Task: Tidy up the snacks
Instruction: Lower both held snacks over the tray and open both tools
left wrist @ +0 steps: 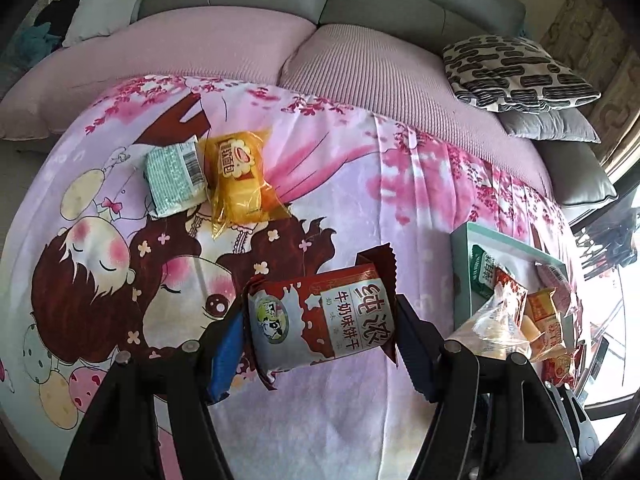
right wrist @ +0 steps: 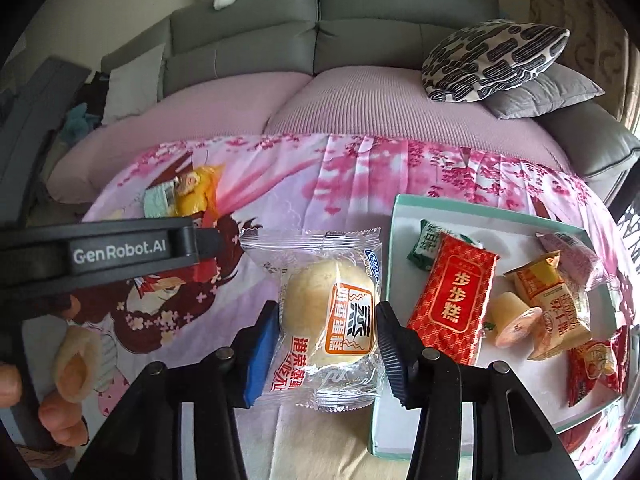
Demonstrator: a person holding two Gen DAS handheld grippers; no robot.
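Observation:
My left gripper is shut on a red and white milk biscuit pack, held crosswise above the cartoon blanket. In the right wrist view, my right gripper is shut on a clear-wrapped round cake, just left of the teal-rimmed tray. The tray holds several snacks, among them a red pack, a yellow pack and a jelly cup. A yellow bread pack and a green-white pack lie side by side on the blanket's far left.
The blanket covers a pink sofa seat with a grey backrest behind it. A patterned cushion lies on a grey cushion at the far right. A person's hand grips the left tool's black housing at the left.

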